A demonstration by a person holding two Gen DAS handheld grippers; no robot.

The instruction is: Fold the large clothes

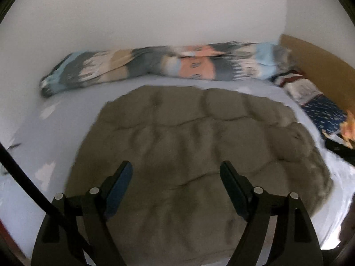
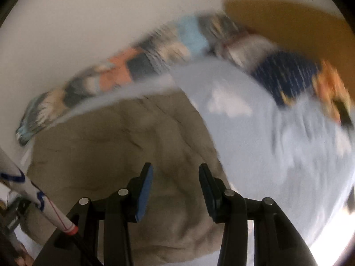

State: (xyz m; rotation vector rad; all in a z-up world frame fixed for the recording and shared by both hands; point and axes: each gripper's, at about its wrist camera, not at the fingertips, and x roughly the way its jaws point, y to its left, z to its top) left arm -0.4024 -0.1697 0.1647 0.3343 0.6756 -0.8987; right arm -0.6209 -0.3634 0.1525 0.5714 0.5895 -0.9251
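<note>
A large grey-brown quilted cloth (image 1: 195, 146) lies spread and folded flat on the pale blue bed sheet (image 1: 66, 110). My left gripper (image 1: 176, 166) hovers above its near part, fingers wide apart, nothing between them. In the right wrist view the same quilted cloth (image 2: 115, 146) fills the lower left, tilted in the picture and blurred. My right gripper (image 2: 175, 168) hangs over the cloth's right edge with a clear gap between its fingers and no fabric in them.
A rolled patterned blanket (image 1: 168, 64) lies along the white wall at the far side of the bed. Pillows (image 1: 319, 108) and a brown headboard (image 1: 319, 64) are at the right. A black cable (image 1: 20, 173) crosses the left. A white sleeve (image 2: 33, 192) shows at lower left.
</note>
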